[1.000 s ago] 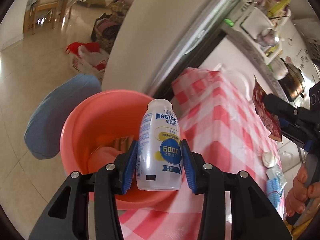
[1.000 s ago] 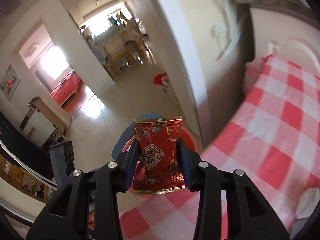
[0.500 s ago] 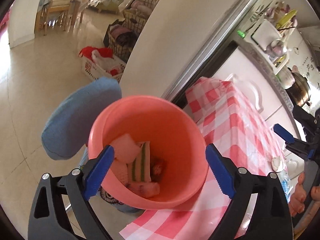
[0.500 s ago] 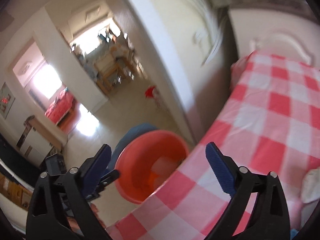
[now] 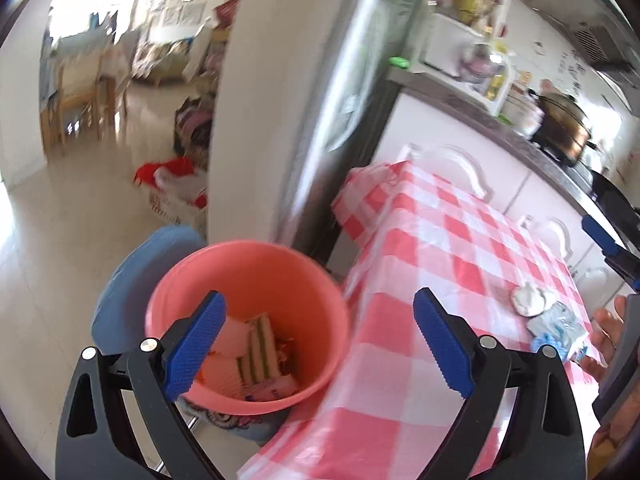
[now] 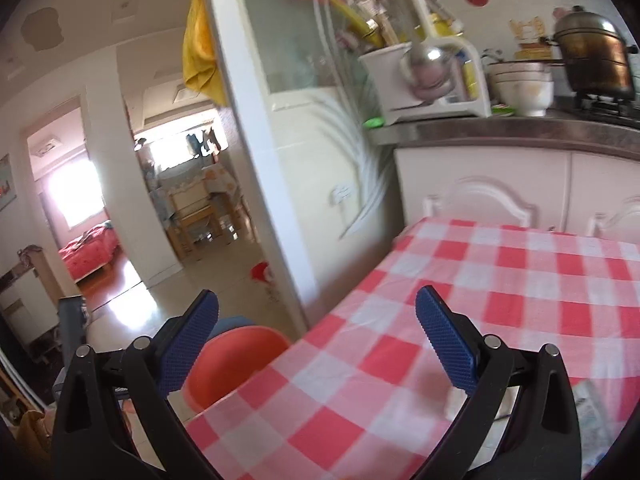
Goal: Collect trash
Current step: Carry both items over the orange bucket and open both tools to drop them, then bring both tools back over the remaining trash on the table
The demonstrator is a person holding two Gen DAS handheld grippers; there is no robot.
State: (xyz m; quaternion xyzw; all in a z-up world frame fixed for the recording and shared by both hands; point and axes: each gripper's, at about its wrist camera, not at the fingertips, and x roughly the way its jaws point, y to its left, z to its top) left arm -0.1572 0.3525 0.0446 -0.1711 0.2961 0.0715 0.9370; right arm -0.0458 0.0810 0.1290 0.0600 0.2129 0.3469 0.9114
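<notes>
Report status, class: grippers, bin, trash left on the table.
Left gripper open, empty; right gripper opening, empty. Pink bin holds trash. Crumpled tissue, wrappers remain on checked table.

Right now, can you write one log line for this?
left tool: open, empty | right tool: opening, empty | bin: holds trash | tablecloth: trash left

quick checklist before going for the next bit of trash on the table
1. Left gripper empty, jaws wide: ok.
2. Right gripper empty: ok; its jaws are opening the last bit, nothing between them.
3. Pink bucket beside the table edge, mouth open, trash inside, room left: ok.
4. Trash left on the checked tablecloth: white crumpled wad and blue-white wrapper near the far corner: ok.
5. Those pieces within the right wrist view: not ok, only a wrapper edge shows.
6. What the wrapper holds: cannot tell.
</notes>
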